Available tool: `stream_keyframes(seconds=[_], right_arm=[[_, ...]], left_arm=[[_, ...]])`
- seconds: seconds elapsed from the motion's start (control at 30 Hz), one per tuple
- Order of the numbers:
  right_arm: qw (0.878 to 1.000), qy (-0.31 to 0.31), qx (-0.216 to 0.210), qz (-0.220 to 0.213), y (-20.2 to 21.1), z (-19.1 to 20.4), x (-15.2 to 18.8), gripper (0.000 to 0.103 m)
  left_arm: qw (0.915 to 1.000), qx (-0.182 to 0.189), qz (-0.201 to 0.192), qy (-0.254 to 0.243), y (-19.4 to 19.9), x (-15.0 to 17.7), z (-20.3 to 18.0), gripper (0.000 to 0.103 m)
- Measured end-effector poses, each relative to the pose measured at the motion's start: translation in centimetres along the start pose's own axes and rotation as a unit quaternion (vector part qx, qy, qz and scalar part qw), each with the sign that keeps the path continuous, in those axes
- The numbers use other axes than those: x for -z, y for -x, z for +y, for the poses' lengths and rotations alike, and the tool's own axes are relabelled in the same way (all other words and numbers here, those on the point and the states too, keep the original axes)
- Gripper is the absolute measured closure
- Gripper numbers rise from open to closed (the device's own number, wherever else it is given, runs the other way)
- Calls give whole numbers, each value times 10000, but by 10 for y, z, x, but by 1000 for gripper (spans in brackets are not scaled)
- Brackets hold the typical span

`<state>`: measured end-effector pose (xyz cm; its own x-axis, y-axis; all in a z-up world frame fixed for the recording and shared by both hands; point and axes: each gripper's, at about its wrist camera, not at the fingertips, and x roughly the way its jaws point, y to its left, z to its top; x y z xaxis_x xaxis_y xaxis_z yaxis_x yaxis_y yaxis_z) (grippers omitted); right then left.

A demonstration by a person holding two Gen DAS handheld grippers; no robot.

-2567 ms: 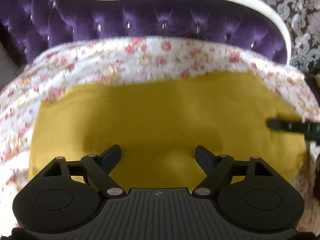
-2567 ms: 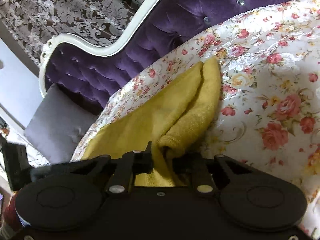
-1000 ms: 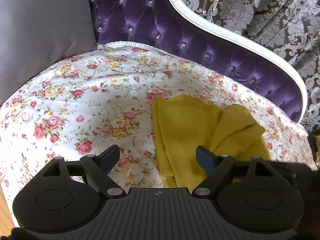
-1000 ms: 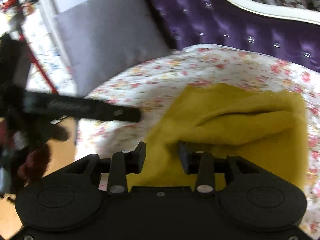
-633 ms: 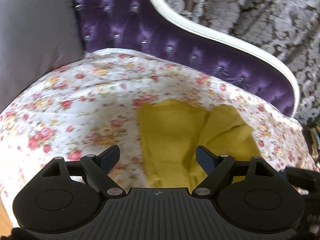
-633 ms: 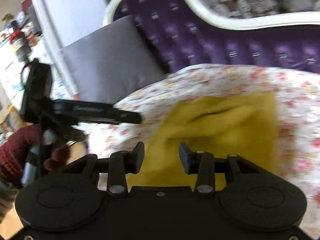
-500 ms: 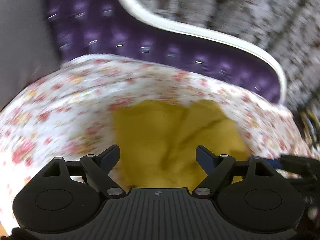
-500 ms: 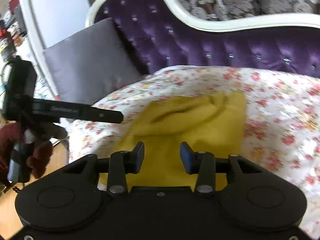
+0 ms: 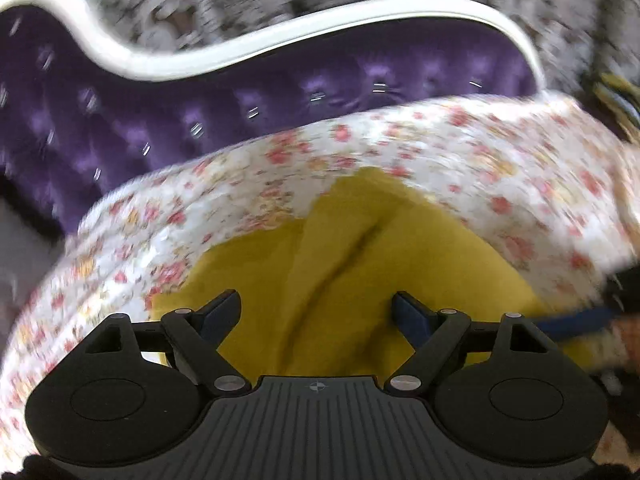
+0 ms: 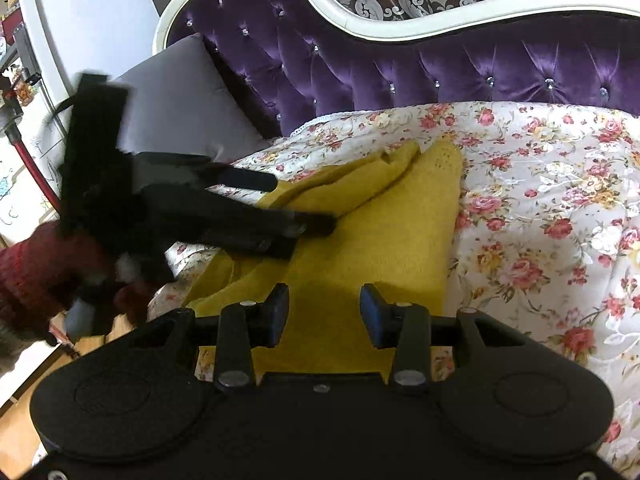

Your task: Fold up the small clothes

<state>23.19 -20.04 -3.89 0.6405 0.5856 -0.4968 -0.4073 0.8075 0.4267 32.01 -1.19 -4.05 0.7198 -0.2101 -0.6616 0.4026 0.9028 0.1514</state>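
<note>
Yellow garment (image 10: 372,240) lies on the floral sheet (image 10: 560,208), folded over but lumpy on its left side; tidying likely remains. Left gripper (image 9: 318,310) and right gripper (image 10: 324,312) both spread, holding nothing.

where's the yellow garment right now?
The yellow garment lies partly folded on the floral sheet in front of the purple tufted sofa back, right of the grey cushion; both open grippers have it just ahead.
</note>
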Motion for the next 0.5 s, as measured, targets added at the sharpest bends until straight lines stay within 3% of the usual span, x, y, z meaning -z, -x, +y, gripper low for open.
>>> stream_keyframes(seconds=[0.1,0.17,0.23,0.27,0.33,0.43,0.5], right_arm=[[10000,69,-11,-41,2,2,1,52],[9998,163,-31,-85,5,7,2,52],[9995,285,-50,-103,7,13,2,52],[9993,340,-58,-112,7,15,2,52],[9986,501,-80,-155,8,22,3,52],[9962,831,-160,-207,6,35,4,51],[9930,1148,-195,-211,2,45,5,45]], left_arm=[[9901,335,227,1345,-17,-6,45,21],[9705,567,438,2303,-28,-2,77,21],[9524,615,552,2933,-35,4,99,21],[9488,587,556,3055,-35,6,107,22],[9502,495,531,3030,-31,8,115,23],[9504,759,535,2970,-26,12,118,23],[9492,985,584,2930,-25,13,118,23]])
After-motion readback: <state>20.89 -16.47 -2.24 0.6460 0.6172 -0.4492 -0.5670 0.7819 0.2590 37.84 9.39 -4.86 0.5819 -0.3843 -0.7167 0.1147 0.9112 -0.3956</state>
